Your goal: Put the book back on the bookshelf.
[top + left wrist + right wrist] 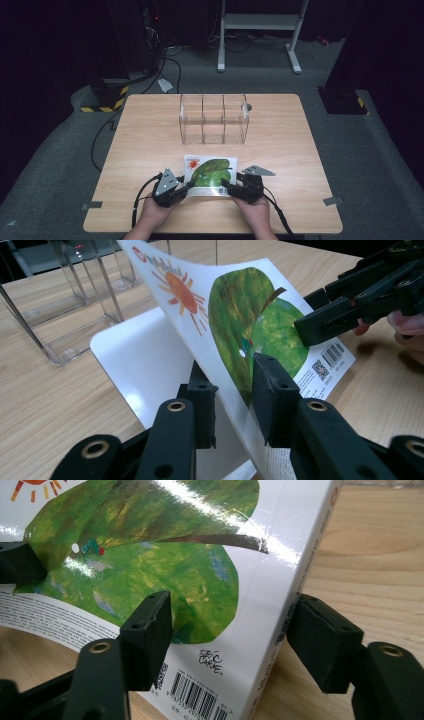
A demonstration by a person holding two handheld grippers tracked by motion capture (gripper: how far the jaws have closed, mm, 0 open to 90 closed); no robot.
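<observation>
A picture book (210,172) with a green leaf and a red sun on its cover lies near the table's front edge. My left gripper (190,184) is at its left side. In the left gripper view the cover (240,315) is lifted and bent upward, passing between the jaws of my left gripper (235,390), which are closed in on it. My right gripper (226,184) is at the book's right side. Its jaws (230,625) stand apart, one over the cover (165,555) and one outside the spine. The right gripper's tip (302,330) rests against the cover.
A clear plastic organiser (213,120) with three compartments stands upright behind the book, and its walls (65,305) sit close in the left gripper view. The wooden table (280,150) has bare surface on both sides. Beyond it are cables and a metal stand.
</observation>
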